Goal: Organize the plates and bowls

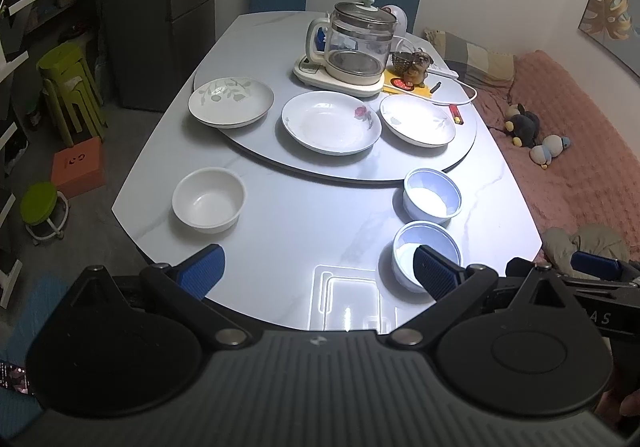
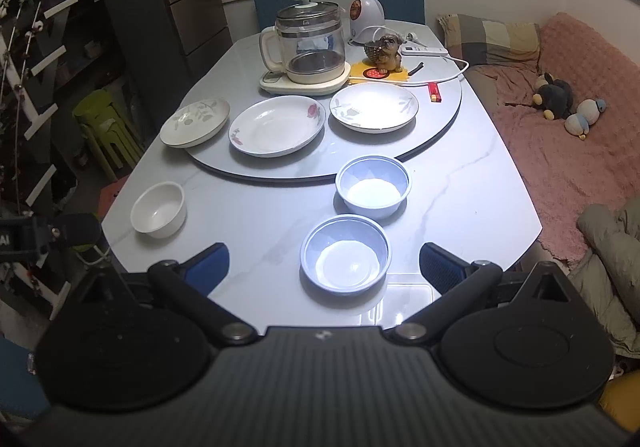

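Note:
Three plates sit on the round turntable (image 1: 400, 167): a leaf plate (image 1: 231, 101) at left, a rose plate (image 1: 331, 122) in the middle, a leaf plate (image 1: 417, 119) at right. A white bowl (image 1: 209, 199) stands front left on the table. Two blue bowls stand front right, one farther (image 1: 432, 195) and one nearer (image 1: 425, 253). My left gripper (image 1: 320, 273) is open and empty above the table's near edge. My right gripper (image 2: 326, 267) is open and empty, with the nearer blue bowl (image 2: 345, 253) between its fingers' line of view. The white bowl (image 2: 159, 209) lies to its left.
A glass kettle (image 1: 352, 43) on its base, a dog figurine (image 1: 416, 67), a power strip and a red lighter (image 1: 457, 114) stand at the back of the turntable. Two blue chairs stand at the far end. A pink sofa (image 1: 580, 151) runs along the right. Green stools (image 1: 68, 87) stand at left.

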Demonstrator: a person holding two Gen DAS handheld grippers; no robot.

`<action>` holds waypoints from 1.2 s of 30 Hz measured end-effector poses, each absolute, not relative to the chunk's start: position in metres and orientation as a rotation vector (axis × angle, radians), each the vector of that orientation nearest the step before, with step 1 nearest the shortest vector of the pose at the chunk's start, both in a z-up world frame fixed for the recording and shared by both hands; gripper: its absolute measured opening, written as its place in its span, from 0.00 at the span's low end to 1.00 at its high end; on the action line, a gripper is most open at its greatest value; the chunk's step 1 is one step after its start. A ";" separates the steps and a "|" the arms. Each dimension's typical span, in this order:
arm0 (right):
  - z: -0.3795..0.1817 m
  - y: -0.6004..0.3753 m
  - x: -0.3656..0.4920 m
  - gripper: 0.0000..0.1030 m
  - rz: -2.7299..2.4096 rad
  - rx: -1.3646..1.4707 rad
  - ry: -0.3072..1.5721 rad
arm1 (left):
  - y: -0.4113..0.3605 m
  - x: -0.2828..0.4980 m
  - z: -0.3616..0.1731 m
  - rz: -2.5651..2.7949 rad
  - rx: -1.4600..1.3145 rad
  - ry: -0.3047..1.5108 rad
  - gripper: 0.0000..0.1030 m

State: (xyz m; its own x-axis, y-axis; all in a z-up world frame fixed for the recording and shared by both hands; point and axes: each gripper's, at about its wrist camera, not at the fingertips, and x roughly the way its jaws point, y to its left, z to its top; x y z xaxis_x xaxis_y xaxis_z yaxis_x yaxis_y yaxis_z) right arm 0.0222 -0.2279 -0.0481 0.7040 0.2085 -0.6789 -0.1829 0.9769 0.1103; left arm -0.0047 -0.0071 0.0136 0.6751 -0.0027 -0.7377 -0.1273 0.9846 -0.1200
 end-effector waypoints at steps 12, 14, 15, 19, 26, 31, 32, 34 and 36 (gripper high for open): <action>-0.047 -0.233 0.019 1.00 0.212 0.034 0.753 | -0.013 -0.005 0.013 0.074 -0.159 0.821 0.99; -0.047 -0.233 0.019 1.00 0.212 0.034 0.754 | -0.013 -0.005 0.014 0.074 -0.159 0.820 0.99; -0.046 -0.233 0.019 1.00 0.213 0.034 0.752 | -0.014 -0.005 0.014 0.074 -0.157 0.819 0.99; -0.046 -0.236 0.020 1.00 0.217 0.032 0.749 | -0.016 -0.006 0.015 0.078 -0.159 0.819 0.99; -0.044 -0.238 0.022 1.00 0.225 0.033 0.750 | -0.020 -0.004 0.014 0.081 -0.157 0.824 0.99; -0.044 -0.237 0.023 1.00 0.225 0.032 0.751 | -0.020 -0.004 0.014 0.082 -0.158 0.826 0.99; -0.044 -0.237 0.023 1.00 0.226 0.031 0.751 | -0.020 -0.004 0.014 0.082 -0.159 0.826 0.99; -0.044 -0.236 0.024 1.00 0.229 0.028 0.753 | -0.020 -0.004 0.013 0.082 -0.159 0.827 0.99; -0.046 -0.235 0.025 1.00 0.232 0.028 0.755 | -0.020 -0.004 0.013 0.082 -0.160 0.826 0.99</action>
